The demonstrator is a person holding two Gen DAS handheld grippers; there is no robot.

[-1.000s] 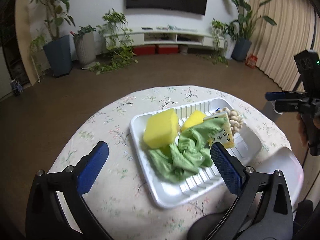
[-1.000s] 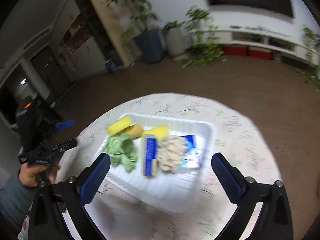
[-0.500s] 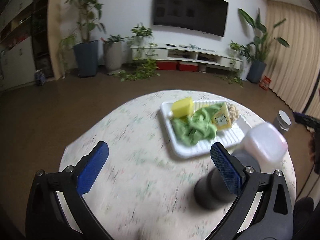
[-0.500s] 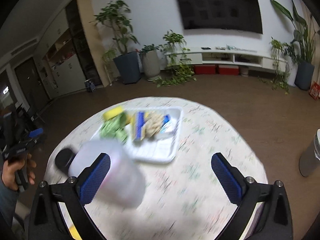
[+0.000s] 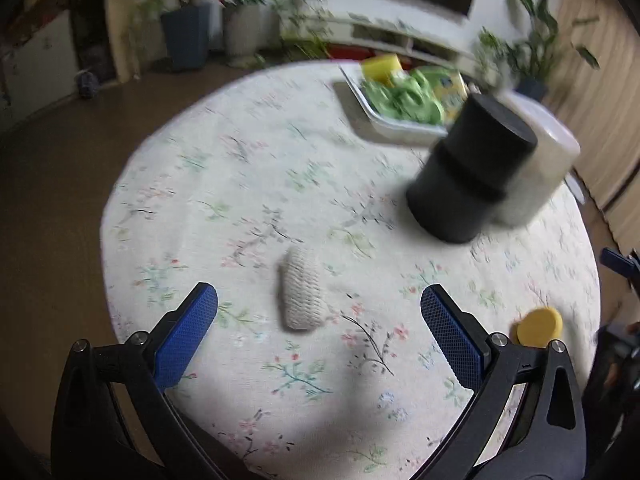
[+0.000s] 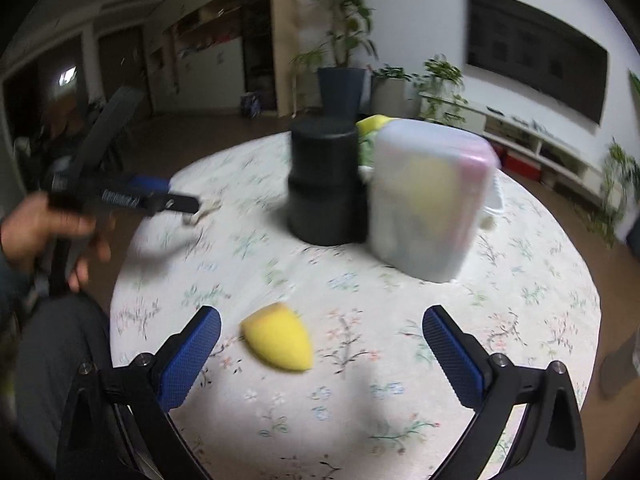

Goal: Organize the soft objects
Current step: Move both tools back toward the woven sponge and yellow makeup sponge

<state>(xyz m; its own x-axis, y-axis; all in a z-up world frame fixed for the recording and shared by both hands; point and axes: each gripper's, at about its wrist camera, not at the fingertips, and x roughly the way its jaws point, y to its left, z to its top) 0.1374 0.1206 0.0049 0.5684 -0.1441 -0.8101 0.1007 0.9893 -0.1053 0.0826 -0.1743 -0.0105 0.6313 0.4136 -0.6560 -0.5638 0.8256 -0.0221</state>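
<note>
Mostly sorted I'd say: the white tray already holds green cloth and sponges. Left on the worktop: a knitted roll and a yellow sponge. Left claw and right claw both gape wide, empty.

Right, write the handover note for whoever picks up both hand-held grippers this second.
Left hand-held gripper: open, empty, aimed at the knitted white piece lying loose on the tablecloth.
Right hand-held gripper: open, empty, over the yellow sponge wedge, also loose.
White tray at the far side already holds the green cloth and a yellow sponge block.
Black cylinder and translucent lidded tub stand mid-table.
Left: pick up both loose pieces. Where they go is not shown.
</note>
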